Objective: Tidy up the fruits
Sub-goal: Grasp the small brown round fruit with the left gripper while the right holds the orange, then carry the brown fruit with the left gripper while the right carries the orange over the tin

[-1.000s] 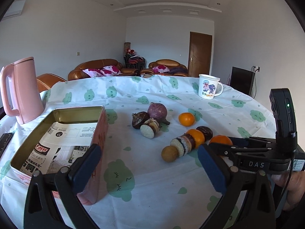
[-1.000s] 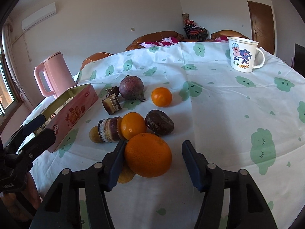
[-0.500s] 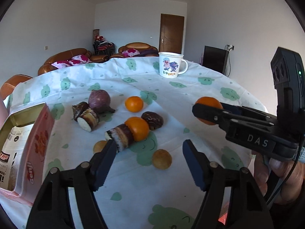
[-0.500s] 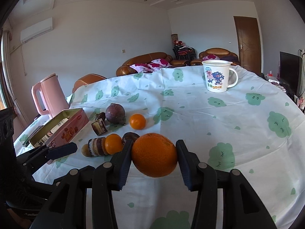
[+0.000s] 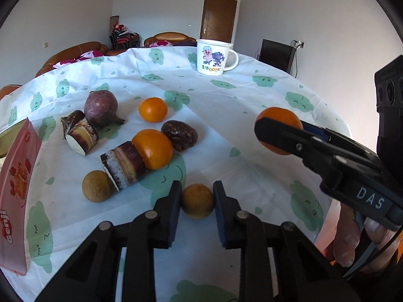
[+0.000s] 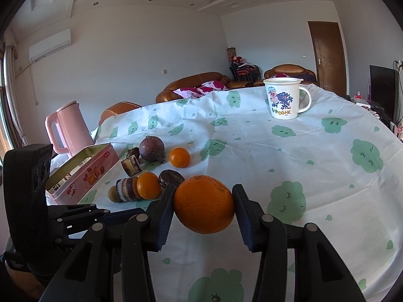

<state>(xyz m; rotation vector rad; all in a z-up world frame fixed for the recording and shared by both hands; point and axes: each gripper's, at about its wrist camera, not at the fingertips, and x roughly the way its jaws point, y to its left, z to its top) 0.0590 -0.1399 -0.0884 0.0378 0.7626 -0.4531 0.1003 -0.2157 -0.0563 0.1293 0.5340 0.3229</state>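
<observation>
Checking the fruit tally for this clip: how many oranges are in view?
3. One large orange in the right hand-held gripper; one beside the sugarcane piece at; one alone behind at. None seem hidden.

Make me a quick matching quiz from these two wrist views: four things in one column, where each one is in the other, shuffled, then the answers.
Things:
1. large orange
2. small brown round fruit
3. cartoon mug
4. pink kettle

Places:
A. upright at the far side of the table
B. clamped in the right gripper, clear of the cloth
C. behind the pink tin
D. between the closed fingers of the left gripper, on the tablecloth

Pairs: 1-B, 2-D, 3-A, 4-C
</observation>
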